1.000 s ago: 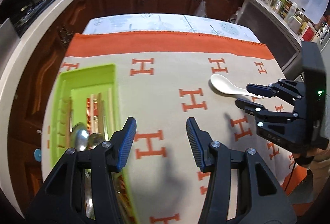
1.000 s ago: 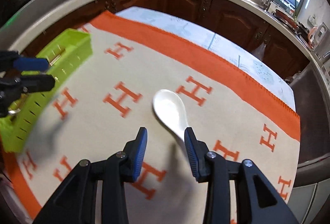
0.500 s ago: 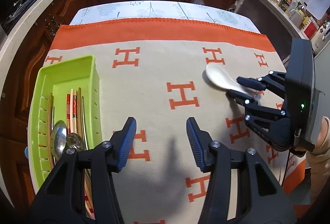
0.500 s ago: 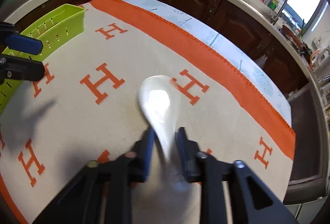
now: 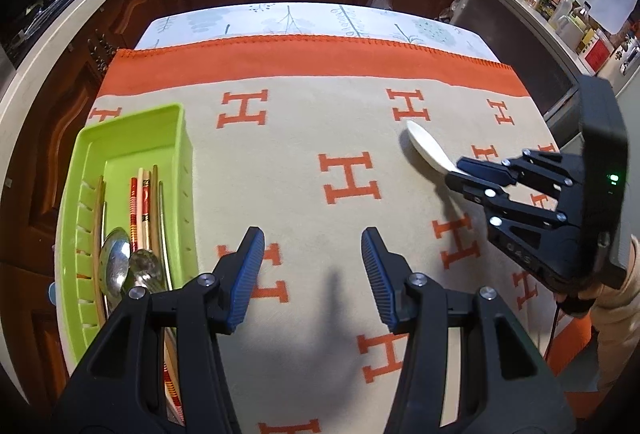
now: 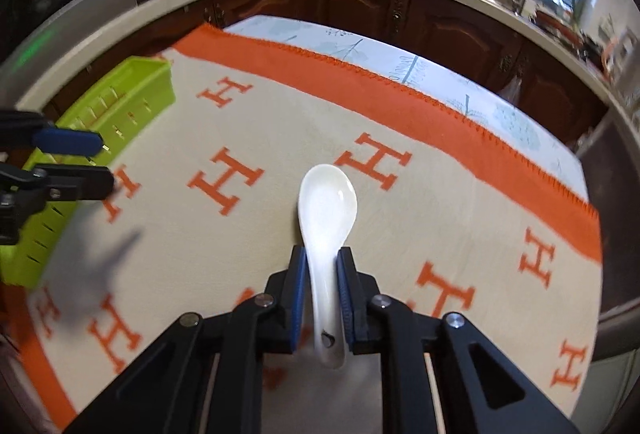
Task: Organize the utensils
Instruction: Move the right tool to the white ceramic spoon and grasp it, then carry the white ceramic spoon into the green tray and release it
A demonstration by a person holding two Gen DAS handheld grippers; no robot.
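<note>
White spoon (image 6: 327,206), lime-green tray (image 5: 132,138), cream cloth (image 5: 304,138) with orange H's.

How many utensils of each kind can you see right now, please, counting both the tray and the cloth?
White ceramic spoon, in the right gripper: 1
Metal spoons in the green tray: 2
Chopsticks in the tray: about 6; overlapping, so uncertain
Total: about 9

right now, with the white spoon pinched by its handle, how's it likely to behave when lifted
The white spoon looks glossy and ceramic, so probably stiff but slippery and breakable. The right gripper holds only the narrow handle, so the wider bowl may droop or pivot.
</note>
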